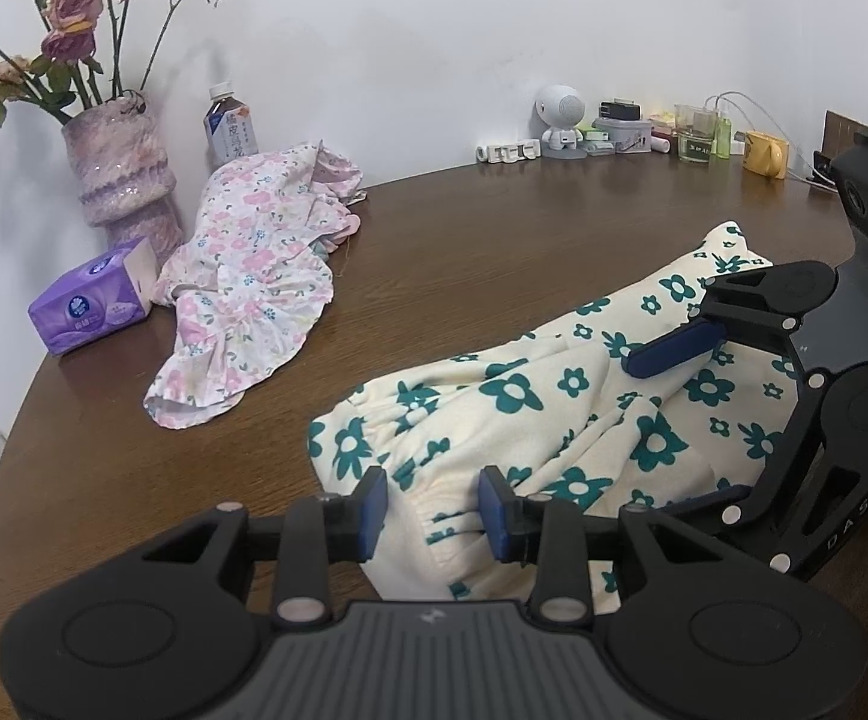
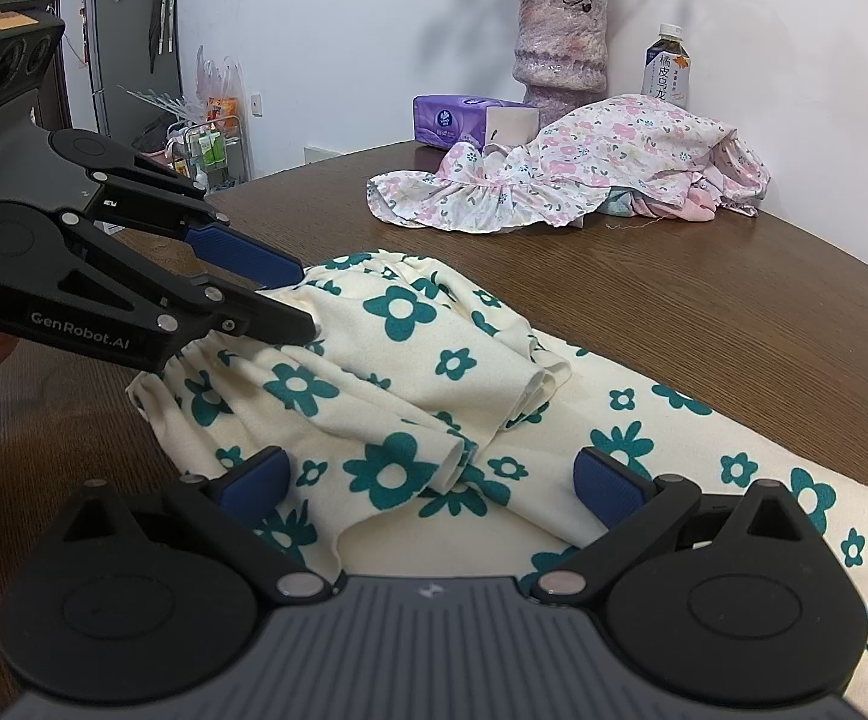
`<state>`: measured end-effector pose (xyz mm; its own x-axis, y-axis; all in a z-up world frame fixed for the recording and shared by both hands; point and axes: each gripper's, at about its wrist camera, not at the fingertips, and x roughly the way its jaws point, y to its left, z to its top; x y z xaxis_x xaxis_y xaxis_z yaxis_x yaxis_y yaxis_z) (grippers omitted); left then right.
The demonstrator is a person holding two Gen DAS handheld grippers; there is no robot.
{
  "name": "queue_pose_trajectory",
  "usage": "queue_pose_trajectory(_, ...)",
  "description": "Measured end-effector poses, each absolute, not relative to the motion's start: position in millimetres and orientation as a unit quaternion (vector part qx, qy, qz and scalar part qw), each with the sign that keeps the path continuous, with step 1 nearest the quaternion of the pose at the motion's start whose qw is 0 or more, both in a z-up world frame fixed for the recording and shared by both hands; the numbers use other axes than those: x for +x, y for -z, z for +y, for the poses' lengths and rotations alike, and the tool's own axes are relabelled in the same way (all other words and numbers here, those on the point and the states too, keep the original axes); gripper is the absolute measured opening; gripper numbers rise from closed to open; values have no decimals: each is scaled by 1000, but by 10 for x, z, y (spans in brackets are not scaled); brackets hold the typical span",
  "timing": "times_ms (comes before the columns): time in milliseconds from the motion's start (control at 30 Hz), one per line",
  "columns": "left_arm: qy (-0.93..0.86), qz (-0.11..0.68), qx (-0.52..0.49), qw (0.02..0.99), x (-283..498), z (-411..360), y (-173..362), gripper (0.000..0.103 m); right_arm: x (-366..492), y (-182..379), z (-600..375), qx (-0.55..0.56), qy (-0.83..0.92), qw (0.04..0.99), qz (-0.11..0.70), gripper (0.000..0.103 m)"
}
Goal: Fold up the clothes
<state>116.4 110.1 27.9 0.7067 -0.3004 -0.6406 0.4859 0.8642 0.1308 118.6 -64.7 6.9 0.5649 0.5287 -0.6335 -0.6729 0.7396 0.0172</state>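
the left hand-held gripper [image 1: 432,510] has its jaws partly apart, straddling the gathered waistband of the cream trousers [image 1: 553,420]; whether the pads actually press the cloth i cannot tell. the right hand-held gripper [image 2: 431,483] is released, jaws wide over a rumpled fold just ahead of it. both seem placed to take hold at the waist end and square the cloth up. the trousers lie under both tools on the brown worktop [image 1: 434,240], soft, creased, printed with teal flowers. well beyond them, a pink flowered garment [image 1: 254,294] waits in a heap.
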Motion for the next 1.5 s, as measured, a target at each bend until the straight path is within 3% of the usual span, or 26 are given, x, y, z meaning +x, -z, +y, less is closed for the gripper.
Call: queue_pose_trajectory(1500,220,298,117,921,1134,1165,-218,37,1184,-71,-652,-114,-336,880,317,102)
